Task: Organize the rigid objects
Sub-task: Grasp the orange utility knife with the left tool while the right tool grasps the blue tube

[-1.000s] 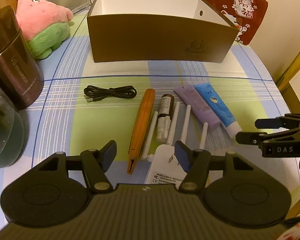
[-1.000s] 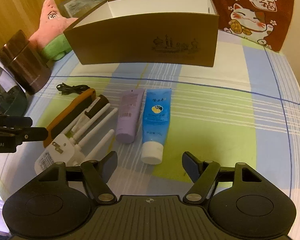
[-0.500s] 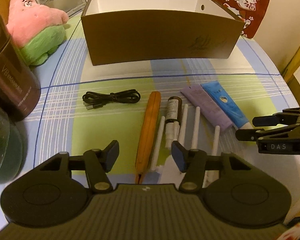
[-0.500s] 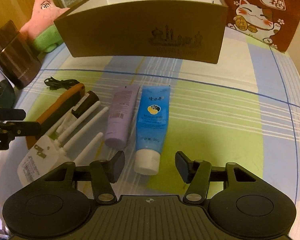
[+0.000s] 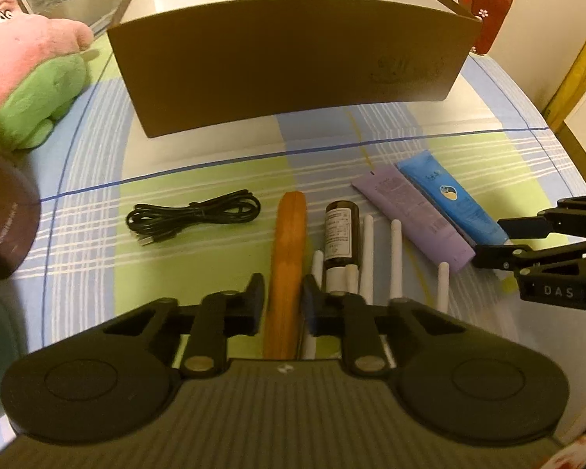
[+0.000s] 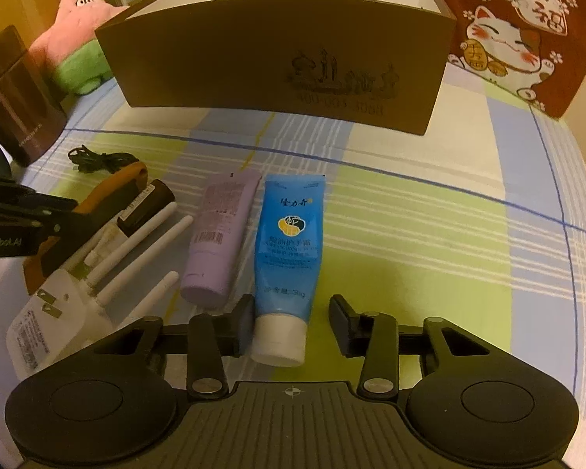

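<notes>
left tool (image 5: 283, 299): jaws just closed, pinching long orange plastic case (image 5: 287, 258) | right tool (image 6: 291, 318): jaws closing, not yet gripping blue tube's (image 6: 289, 238) white cap between them | brown cardboard box (image 5: 293, 74) ahead | both lifts imminent

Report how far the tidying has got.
Nothing looks done: what shows of the brown box is bare. In hand: the left gripper has closed its jaws on the orange tool; the right gripper has been closing around the blue tube, one jaw still apart from it. Left: the purple tube, brown bottle, white repeater and black cable.
</notes>
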{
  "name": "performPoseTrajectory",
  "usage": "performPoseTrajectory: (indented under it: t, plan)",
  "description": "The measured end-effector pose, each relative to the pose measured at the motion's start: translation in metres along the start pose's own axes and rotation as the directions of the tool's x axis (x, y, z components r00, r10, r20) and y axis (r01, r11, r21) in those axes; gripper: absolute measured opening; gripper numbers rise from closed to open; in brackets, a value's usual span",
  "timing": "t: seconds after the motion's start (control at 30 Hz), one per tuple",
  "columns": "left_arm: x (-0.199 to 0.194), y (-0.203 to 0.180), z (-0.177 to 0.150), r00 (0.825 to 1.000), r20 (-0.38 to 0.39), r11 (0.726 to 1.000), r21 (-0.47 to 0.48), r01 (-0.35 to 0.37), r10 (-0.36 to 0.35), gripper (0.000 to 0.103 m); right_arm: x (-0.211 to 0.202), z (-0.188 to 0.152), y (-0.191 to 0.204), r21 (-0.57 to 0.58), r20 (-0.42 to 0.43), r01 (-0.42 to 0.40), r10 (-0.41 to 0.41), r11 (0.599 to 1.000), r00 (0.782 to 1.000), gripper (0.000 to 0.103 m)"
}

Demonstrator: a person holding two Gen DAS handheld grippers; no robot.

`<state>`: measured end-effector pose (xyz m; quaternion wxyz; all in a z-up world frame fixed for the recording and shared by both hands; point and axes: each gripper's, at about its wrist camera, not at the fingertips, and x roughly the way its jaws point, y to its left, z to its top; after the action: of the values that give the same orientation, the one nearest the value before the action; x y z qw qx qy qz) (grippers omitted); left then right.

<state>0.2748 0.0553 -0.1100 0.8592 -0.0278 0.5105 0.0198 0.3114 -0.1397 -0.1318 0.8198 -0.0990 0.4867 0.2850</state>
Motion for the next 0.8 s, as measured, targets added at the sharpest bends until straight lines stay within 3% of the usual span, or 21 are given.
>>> performPoseTrajectory:
  t: [0.1,0.37,0.57,0.8]
  plan:
    - [0.0,-0.003,-0.002,1.0,0.012,1.0,0.03,-0.007,0.006,0.014,0.0,-0.001,-0.003,0.0,0.005,0.007,-0.007,1.0,1.0,0.028]
    - [-0.014,0.01,-0.022,0.998,-0.002,0.998,-0.026,-0.063,0.063,0.015,-0.01,-0.013,-0.01,0.004,-0.01,0.01,-0.01,1.0,1.0,0.028]
    - [-0.013,0.017,-0.026,0.998,-0.024,0.997,-0.059,-0.053,0.051,0.015,-0.011,-0.016,-0.009,-0.01,-0.002,0.016,-0.016,1.0,1.0,0.029]
    - [0.0,0.011,-0.021,0.998,-0.028,0.997,-0.05,-0.058,0.056,0.017,0.001,-0.005,-0.004,-0.056,-0.011,0.025,-0.026,0.998,1.0,0.043]
